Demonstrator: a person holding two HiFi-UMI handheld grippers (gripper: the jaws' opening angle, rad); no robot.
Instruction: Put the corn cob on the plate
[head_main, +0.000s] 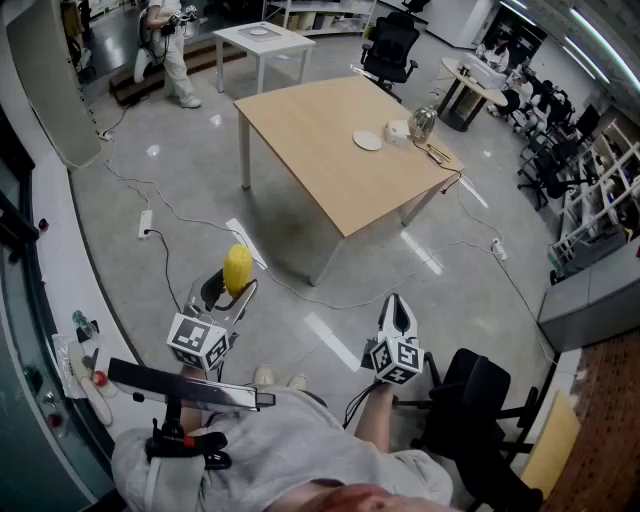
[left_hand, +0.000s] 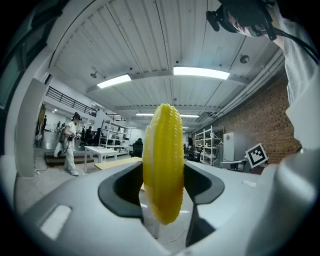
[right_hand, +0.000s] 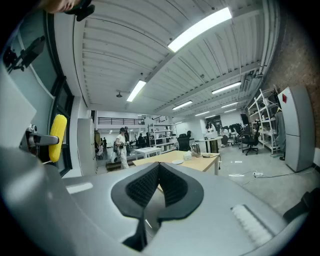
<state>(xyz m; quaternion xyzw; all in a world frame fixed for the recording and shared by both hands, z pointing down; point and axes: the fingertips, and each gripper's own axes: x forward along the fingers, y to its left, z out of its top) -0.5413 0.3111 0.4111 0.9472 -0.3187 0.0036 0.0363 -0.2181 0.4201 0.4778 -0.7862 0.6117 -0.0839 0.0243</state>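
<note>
A yellow corn cob stands upright between the jaws of my left gripper, which is shut on it. In the left gripper view the corn cob fills the middle, pinched by both pads of the left gripper. My right gripper is held beside it at the right, jaws shut with nothing between them, as the right gripper shows in its own view. The white plate lies on a wooden table far ahead across the floor. From the right gripper view the plate is small and distant.
A white box, a glass jug and small items sit by the plate. Cables and a power strip cross the grey floor. A black chair stands close at my right. A person walks near a white table.
</note>
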